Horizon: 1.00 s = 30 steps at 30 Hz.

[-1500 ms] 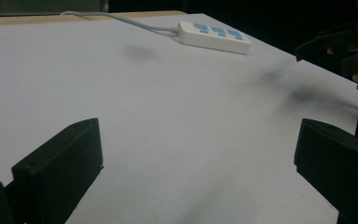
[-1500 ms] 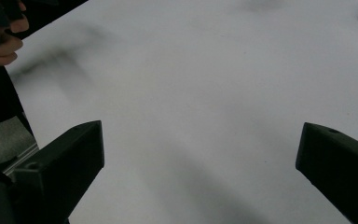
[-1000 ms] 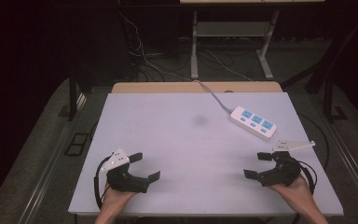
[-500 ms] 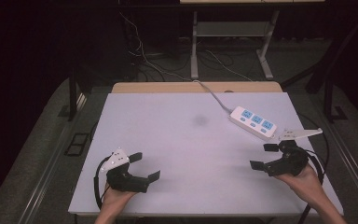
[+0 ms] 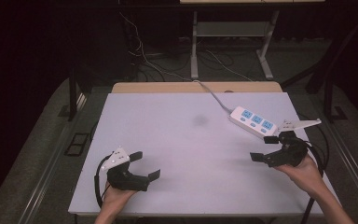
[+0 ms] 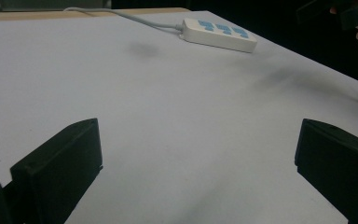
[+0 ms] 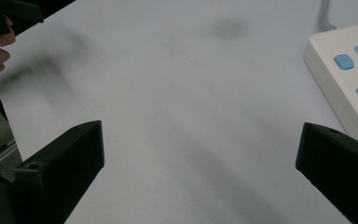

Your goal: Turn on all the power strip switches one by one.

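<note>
Right gripper view cuts off our power strip (image 7: 349, 79) at the frame's edge, so we see just one end of it with its blue buttons, lying just beside the spread, empty jaws of our right gripper (image 5: 265, 148). Our left gripper (image 5: 144, 164) rests near the table's (image 5: 177, 126) front edge, jaws wide apart and grasping nothing, well apart from the strip at the far right with its cable trailing off the back.

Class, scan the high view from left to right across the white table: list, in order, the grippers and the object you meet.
Left black two-jaw gripper → white power strip with blue sockets → right black two-jaw gripper.
</note>
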Each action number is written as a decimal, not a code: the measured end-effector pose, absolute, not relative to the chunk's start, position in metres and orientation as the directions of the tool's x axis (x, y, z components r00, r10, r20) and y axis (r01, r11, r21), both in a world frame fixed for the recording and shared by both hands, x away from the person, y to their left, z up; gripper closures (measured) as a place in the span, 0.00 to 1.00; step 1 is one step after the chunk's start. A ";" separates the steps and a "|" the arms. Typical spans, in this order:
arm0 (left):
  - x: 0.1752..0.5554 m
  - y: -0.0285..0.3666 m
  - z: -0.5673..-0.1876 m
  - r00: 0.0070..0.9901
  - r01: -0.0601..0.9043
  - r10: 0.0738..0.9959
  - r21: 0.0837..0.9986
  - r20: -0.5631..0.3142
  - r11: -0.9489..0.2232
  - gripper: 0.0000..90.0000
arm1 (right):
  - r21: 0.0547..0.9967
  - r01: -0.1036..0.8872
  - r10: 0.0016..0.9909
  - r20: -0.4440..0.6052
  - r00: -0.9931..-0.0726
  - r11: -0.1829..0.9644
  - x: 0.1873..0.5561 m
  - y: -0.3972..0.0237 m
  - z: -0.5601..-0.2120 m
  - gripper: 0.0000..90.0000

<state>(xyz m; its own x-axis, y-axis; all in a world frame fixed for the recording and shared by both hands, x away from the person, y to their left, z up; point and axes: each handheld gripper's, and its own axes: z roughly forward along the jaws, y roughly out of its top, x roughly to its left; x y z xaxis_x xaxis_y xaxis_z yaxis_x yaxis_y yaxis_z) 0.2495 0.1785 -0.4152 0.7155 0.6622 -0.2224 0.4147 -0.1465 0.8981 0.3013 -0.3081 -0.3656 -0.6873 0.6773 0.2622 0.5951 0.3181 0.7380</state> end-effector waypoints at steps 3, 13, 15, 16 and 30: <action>0.250 0.178 -0.415 0.717 0.414 0.661 0.898 -0.221 -0.148 0.00 | 0.737 0.593 0.678 0.255 -0.689 0.325 0.306 -0.308 -0.364 0.01; 0.251 0.179 -0.415 0.715 0.416 0.662 0.898 -0.225 -0.144 0.00 | 0.740 0.583 0.686 0.232 -0.690 0.336 0.325 -0.310 -0.355 0.01; 0.252 0.179 -0.416 0.715 0.417 0.662 0.897 -0.225 -0.146 0.00 | 0.738 0.583 0.688 0.228 -0.689 0.340 0.330 -0.310 -0.354 0.01; 0.252 0.179 -0.416 0.718 0.416 0.660 0.897 -0.223 -0.150 0.00 | 0.736 0.583 0.689 0.225 -0.689 0.343 0.332 -0.311 -0.353 0.01; 0.252 0.179 -0.416 0.717 0.419 0.661 0.895 -0.222 -0.153 0.00 | 0.713 0.609 0.715 0.219 -0.664 0.347 0.360 -0.326 -0.348 0.01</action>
<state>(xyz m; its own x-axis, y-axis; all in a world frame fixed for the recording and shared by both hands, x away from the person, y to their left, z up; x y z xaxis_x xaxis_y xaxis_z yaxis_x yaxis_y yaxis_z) 0.2520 0.1787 -0.4162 0.7167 0.6609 -0.2225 0.4187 -0.1527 0.8952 0.3600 -0.3260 -0.3484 -0.6643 0.7146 0.2193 0.6089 0.3472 0.7132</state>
